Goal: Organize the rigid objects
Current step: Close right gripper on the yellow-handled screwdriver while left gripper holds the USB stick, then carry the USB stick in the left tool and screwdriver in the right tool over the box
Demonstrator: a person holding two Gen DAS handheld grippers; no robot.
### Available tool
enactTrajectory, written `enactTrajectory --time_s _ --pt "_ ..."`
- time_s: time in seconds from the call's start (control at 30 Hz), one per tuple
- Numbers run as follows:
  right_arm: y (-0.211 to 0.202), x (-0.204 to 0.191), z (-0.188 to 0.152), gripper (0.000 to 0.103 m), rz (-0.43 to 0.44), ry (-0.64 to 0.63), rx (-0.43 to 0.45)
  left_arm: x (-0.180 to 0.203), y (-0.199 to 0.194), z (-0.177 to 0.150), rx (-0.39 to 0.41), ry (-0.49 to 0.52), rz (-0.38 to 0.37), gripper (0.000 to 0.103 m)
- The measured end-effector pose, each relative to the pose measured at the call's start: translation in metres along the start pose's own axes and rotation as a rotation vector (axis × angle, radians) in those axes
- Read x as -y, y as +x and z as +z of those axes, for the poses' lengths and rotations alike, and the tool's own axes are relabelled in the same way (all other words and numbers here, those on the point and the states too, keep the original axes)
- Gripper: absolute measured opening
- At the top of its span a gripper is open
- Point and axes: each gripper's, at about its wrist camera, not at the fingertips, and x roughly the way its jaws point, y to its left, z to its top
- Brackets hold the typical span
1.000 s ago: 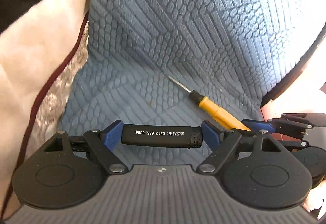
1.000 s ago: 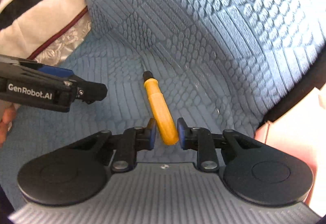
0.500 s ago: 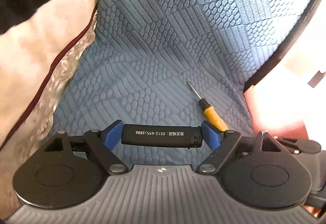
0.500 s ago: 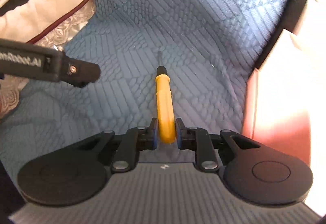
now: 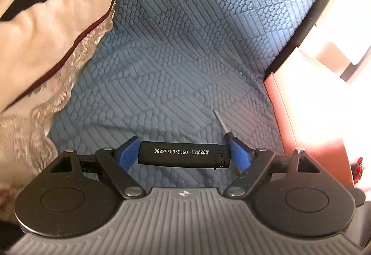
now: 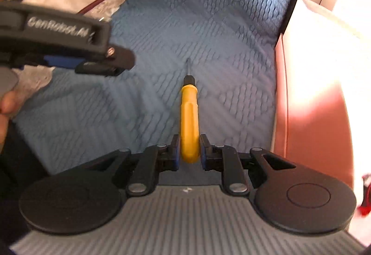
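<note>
Left gripper [image 5: 184, 157] spread wide, clamping black plastic lighter [image 5: 183, 157] endwise; right gripper [image 6: 189, 153] pinching yellow-handled screwdriver [image 6: 189, 120] by handle butt. Risk: end-held lighter popping out, screwdriver pivoting loose.

lighter [image 5: 183, 157]: white print, upside down in the left wrist view, "0512-695?3886" plus a few small characters too small to read | left gripper [image 6: 99, 67]: white "GenRobot.AI" on its side, blurred

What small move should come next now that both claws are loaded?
Probably carry both toward the pink bin at the right. The left claw clamps the lighter endwise, the right claw grips the screwdriver, and neither is over the bin yet.
</note>
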Motion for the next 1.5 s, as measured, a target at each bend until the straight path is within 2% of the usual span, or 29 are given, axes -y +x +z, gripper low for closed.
enactTrajectory --time_s 0.2,0.33,0.43,0.5,0.57,0.93,1.03,1.1,1.17,1.23,1.5 --pt "-0.003 -0.002 -0.013 0.021 0.026 0.034 -0.026 0.003 -0.011 -0.012 0.003 -0.029 -0.009 0.086" --pt "0.003 0.010 -0.012 0.023 0.056 0.102 -0.052 0.001 -0.007 -0.009 0.002 -0.033 -0.017 0.086" --pt "0.005 0.013 -0.010 0.031 0.048 0.118 -0.038 -0.001 -0.002 -0.006 0.001 -0.042 -0.024 0.086" --pt "0.005 0.011 -0.010 0.042 0.039 0.119 -0.023 -0.001 0.003 -0.004 -0.012 -0.039 -0.007 0.086" --pt "0.008 0.011 -0.007 0.047 0.029 0.118 -0.013 -0.002 0.008 -0.003 -0.023 -0.028 0.009 0.086" --pt "0.024 0.000 0.007 0.046 -0.075 0.047 0.041 -0.004 0.013 0.005 -0.014 -0.021 -0.006 0.086" --pt "0.024 0.002 0.007 0.040 -0.058 0.055 0.045 -0.003 0.014 0.007 -0.010 -0.024 -0.014 0.086" --pt "0.023 0.003 0.006 0.028 -0.032 0.063 0.044 -0.003 0.013 0.007 -0.009 -0.023 -0.017 0.086" --pt "0.021 0.000 0.006 0.022 -0.044 0.040 0.050 -0.003 0.013 0.007 -0.009 -0.023 -0.020 0.086" --pt "0.021 -0.004 0.005 0.021 -0.063 0.019 0.055 -0.002 0.012 0.007 -0.007 -0.022 -0.023 0.086" --pt "0.006 0.002 0.007 0.021 -0.093 0.063 0.091 -0.005 0.009 0.008 -0.002 -0.035 -0.031 0.086"
